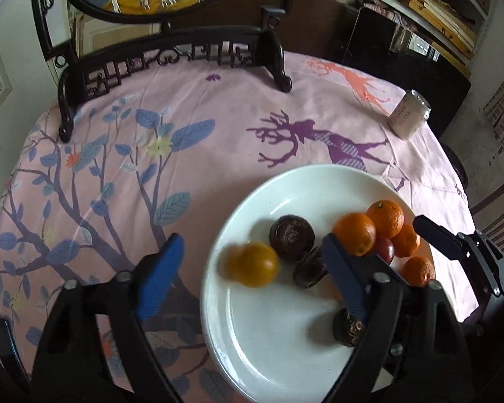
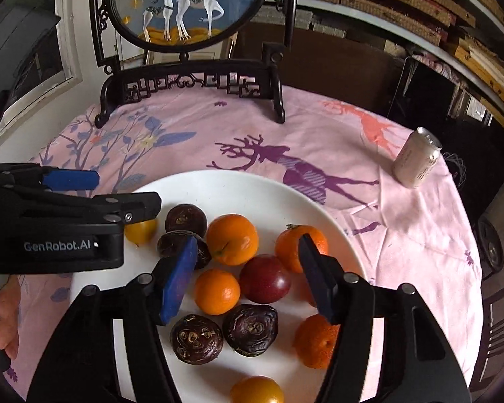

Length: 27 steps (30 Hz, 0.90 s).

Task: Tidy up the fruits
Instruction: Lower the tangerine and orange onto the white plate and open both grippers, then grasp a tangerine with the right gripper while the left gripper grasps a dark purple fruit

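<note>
A round table draped in a pink cloth printed with blue leaves and a purple deer (image 1: pixel 218 141) fills both views. At its far edge stands a dark carved wooden screen holding a round painting of white deer (image 2: pixel 188 6). Nearer the cameras, a wide white ceramic plate (image 1: pixel 285 352) holds all the fruit. The black left gripper with blue finger pads (image 1: pixel 252 258) hovers over the plate's left rim with its jaws spread wide, empty, a blurred yellow round fruit (image 1: pixel 257 263) lying on the plate between them. The right gripper (image 2: pixel 248 252), likewise spread and holding nothing, sits over the middle of the pile. A pale drink can (image 2: pixel 416 158) stands tilted (by the lens, perhaps) near the table's right edge, well apart from the plate. On the plate, orange mandarins (image 2: pixel 232 238) cluster around a red plum (image 2: pixel 265 278), with wrinkled dark purple passion fruits (image 2: pixel 250 329) toward the front and left. A second yellow fruit (image 2: pixel 257 389) rests at the near rim.
</note>
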Each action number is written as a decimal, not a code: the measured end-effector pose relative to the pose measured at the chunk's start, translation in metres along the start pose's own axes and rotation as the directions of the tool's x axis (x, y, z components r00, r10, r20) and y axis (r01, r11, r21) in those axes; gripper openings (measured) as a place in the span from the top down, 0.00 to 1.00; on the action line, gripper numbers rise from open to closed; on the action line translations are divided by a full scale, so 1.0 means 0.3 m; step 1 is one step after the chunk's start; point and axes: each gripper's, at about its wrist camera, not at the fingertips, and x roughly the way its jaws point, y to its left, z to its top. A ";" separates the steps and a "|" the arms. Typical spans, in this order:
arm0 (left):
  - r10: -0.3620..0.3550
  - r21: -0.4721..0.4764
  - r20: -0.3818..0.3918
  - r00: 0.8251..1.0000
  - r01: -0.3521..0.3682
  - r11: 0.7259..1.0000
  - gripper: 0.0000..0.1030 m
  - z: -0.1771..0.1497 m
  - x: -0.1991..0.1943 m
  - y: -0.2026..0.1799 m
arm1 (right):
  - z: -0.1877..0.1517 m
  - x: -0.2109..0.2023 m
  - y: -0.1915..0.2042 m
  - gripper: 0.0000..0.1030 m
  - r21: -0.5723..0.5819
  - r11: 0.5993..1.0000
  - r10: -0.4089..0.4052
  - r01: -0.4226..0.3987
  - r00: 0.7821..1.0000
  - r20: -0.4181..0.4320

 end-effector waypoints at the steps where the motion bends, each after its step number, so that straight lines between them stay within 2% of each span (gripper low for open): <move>1: 0.003 0.013 0.016 1.000 -0.003 1.000 0.14 0.000 -0.022 -0.008 | -0.001 -0.020 0.001 0.39 -0.010 1.000 -0.012 0.012 1.000 0.007; 6: -0.037 0.016 0.046 0.998 0.036 0.999 0.14 -0.041 -0.156 -0.001 | -0.076 -0.177 0.015 0.39 -0.027 0.999 -0.016 0.016 1.000 0.014; 10: -0.039 0.039 0.114 0.993 0.035 0.999 0.13 -0.172 -0.308 0.015 | -0.213 -0.354 0.043 0.33 0.006 1.000 -0.031 0.030 0.998 0.060; 12: -0.032 0.044 0.146 0.989 0.025 0.999 0.11 -0.253 -0.365 0.024 | -0.297 -0.431 0.061 0.15 0.048 0.998 -0.045 0.041 0.995 0.085; 13: -0.028 0.045 0.156 0.987 0.021 0.999 0.11 -0.296 -0.389 0.029 | -0.336 -0.463 0.070 0.01 0.072 0.996 -0.055 0.048 0.993 0.102; 16: -0.038 0.039 0.175 0.984 0.031 0.999 0.10 -0.425 -0.441 0.043 | -0.432 -0.524 0.094 0.01 0.117 0.990 -0.089 0.074 0.988 0.124; 20: -0.097 0.062 0.140 0.985 0.090 0.994 0.10 -0.567 -0.459 0.044 | -0.495 -0.568 0.095 0.01 0.148 0.986 -0.092 0.076 0.990 0.106; 27: -0.070 0.088 0.119 0.990 0.060 0.994 0.10 -0.687 -0.462 0.038 | -0.538 -0.578 0.103 0.01 0.159 0.983 -0.099 0.087 0.993 0.068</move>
